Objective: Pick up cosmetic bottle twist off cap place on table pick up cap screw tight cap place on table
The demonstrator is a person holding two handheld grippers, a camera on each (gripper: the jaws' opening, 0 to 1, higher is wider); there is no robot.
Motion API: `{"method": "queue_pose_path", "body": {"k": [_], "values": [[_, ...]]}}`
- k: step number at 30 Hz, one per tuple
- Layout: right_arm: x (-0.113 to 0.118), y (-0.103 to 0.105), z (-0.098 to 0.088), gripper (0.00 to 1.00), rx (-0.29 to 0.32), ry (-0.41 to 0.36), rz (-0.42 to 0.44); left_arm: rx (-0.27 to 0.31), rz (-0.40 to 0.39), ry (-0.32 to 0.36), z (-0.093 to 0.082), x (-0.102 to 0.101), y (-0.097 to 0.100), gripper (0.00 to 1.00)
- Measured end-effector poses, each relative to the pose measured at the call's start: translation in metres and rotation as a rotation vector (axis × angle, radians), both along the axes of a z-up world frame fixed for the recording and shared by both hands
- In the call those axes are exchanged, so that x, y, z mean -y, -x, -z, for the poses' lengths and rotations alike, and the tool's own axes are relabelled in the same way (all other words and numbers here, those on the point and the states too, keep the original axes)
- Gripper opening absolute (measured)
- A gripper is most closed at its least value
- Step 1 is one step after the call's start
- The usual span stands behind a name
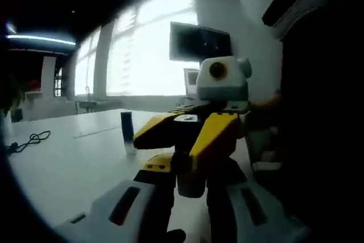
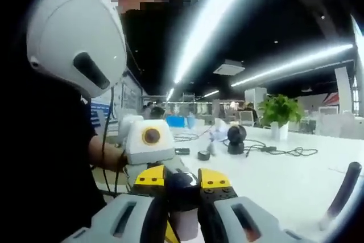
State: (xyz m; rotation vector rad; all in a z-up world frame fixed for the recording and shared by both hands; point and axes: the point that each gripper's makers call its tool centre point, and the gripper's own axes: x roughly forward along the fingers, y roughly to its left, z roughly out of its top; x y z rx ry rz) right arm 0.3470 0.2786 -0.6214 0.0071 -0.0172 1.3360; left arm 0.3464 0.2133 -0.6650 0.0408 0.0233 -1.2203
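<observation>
Held between both tongs, seemingly, cosmetic bottle [image 2: 183, 206].

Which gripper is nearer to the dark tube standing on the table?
Right, it seems. The dark tube stands just beside the right gripper; the left gripper faces it from farther back.

I see a white table [image 1: 68, 163]; a dark tube [image 1: 127, 132] stands on it, a black cable [image 1: 28, 140] well left of the tube.
</observation>
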Motion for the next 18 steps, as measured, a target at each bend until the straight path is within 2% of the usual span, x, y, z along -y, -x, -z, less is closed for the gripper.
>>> {"method": "queue_pose_path", "body": {"k": [2, 4, 6, 7, 10, 18], "values": [[0.001, -0.001, 0.0, 0.13, -0.015, -0.014, -0.002, -0.013, -0.002, -0.028, 0.012, -0.001, -0.002, 0.14], [0.003, -0.006, -0.003, 0.13, -0.047, -0.056, 0.015, -0.053, 0.0, -0.029, 0.021, -0.001, -0.003, 0.15], [0.007, -0.015, -0.004, 0.13, -0.047, -0.062, 0.05, -0.063, -0.012, -0.007, 0.022, -0.001, -0.006, 0.18], [0.01, -0.021, -0.003, 0.13, -0.027, -0.055, 0.076, -0.076, -0.019, 0.004, 0.023, -0.001, -0.007, 0.19], [0.017, -0.039, -0.003, 0.13, -0.073, -0.088, 0.147, -0.076, -0.075, 0.026, 0.023, -0.007, -0.02, 0.21], [0.023, -0.073, -0.015, 0.13, -0.055, -0.116, 0.24, -0.075, -0.222, 0.009, 0.037, -0.028, -0.045, 0.2]]}}
